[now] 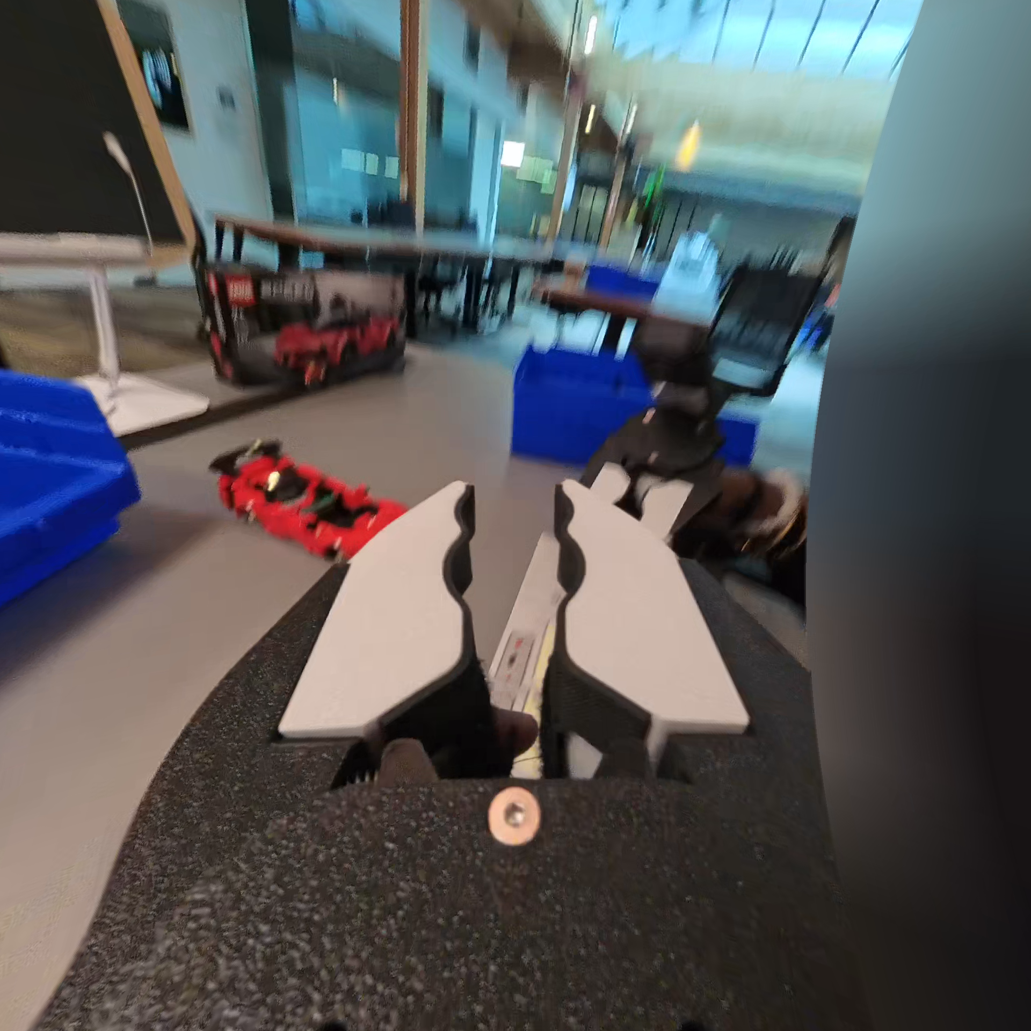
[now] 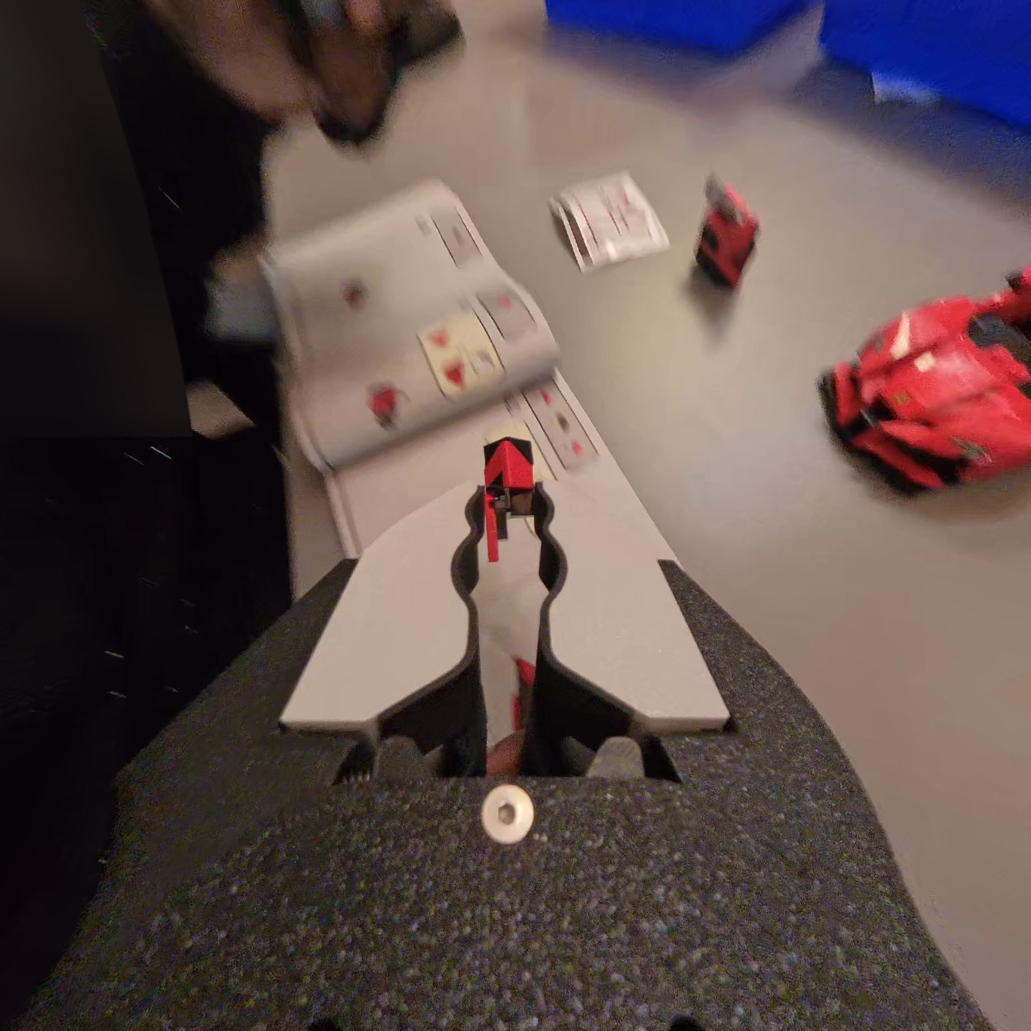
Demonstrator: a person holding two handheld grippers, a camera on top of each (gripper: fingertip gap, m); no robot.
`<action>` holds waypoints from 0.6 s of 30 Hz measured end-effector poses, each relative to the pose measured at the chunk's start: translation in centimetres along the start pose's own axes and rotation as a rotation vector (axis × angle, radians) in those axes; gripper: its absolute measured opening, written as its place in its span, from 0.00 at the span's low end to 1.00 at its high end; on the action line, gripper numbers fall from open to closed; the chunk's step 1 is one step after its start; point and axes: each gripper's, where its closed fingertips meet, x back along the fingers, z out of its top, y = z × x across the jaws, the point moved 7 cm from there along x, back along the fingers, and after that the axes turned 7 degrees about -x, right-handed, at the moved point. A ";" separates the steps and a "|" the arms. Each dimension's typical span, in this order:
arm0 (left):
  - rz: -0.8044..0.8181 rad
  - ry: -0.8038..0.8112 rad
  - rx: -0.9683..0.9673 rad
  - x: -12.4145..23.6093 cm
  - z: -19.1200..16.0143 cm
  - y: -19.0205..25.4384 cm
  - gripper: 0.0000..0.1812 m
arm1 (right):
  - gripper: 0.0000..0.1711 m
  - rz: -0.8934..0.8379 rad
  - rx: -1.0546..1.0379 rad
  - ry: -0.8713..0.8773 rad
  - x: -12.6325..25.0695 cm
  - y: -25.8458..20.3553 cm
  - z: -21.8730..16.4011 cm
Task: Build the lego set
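Red piece (image 2: 510, 474) pinched at right tool (image 2: 509, 494) tips.

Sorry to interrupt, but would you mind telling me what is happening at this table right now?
A person is building a Lego car with a handheld gripper in each hand. The right gripper is shut on a small red and black Lego piece, held above the open instruction booklet. The left gripper is open and holds nothing. The partly built red car lies on the grey table, apart from both grippers, with another small red sub-assembly nearby.
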 end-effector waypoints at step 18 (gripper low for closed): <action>-0.135 0.360 0.246 2.7 -4.2 -1.9 0.10 | 0.10 0.314 -0.211 0.219 -0.6 0.2 -0.3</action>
